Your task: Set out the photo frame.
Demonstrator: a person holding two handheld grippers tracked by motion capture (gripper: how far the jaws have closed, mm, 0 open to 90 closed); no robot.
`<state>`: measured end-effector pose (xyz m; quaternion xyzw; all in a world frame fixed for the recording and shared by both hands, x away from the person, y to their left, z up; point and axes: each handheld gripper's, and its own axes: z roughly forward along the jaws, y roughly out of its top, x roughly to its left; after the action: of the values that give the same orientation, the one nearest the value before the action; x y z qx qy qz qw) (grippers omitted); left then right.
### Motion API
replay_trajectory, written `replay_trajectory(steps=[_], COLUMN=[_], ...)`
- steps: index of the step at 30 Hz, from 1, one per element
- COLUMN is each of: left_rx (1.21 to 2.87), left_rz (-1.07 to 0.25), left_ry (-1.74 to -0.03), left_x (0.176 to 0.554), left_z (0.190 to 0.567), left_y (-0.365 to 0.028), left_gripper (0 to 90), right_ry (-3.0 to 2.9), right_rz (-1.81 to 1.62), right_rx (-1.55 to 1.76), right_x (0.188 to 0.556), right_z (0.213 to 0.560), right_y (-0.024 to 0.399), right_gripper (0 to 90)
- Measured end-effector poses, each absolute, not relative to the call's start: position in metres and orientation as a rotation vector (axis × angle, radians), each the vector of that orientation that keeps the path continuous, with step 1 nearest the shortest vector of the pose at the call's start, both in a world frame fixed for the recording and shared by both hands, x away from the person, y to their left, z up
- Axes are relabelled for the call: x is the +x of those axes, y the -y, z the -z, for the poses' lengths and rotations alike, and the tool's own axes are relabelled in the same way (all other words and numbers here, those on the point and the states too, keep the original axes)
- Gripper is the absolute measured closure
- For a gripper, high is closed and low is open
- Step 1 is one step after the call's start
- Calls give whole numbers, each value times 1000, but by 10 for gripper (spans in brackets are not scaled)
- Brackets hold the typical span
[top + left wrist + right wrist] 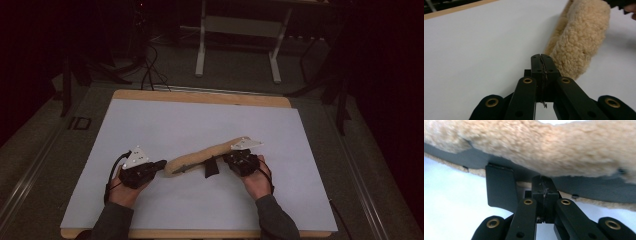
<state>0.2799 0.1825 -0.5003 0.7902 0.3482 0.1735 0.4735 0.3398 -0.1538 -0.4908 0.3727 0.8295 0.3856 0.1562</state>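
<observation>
Hands low on the table, both grippers' jaws clenched empty beside the fleece pad (202, 157).

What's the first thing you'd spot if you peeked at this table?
A long fluffy tan pad lies slanted across the near middle of the white table, with a dark edge and a black strap on its side. The left gripper rests shut at its near end, and the right gripper sits shut against its dark edge.

Fleece pad (205, 156) lies diagonally at frame centre on the white sheet (200, 120); left gripper (161, 164) at its lower-left end, right gripper (227, 159) at its right.
</observation>
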Motion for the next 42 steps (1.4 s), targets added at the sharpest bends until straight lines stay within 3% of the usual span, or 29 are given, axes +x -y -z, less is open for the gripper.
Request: replay_trajectory(steps=[23,42], left_rx=[2033,2035], left_rz=[-317,-320], left_ry=[-672,-592], left_x=[268,260], left_z=[503,504], left_y=[-145,-119], left_gripper=[900,900], right_ry=[-2371,-2393], right_rz=[-1123,-1112], right_rx=[1074,1063], right_x=[343,343], right_z=[480,478], right_y=[146,141], right_gripper=[900,899])
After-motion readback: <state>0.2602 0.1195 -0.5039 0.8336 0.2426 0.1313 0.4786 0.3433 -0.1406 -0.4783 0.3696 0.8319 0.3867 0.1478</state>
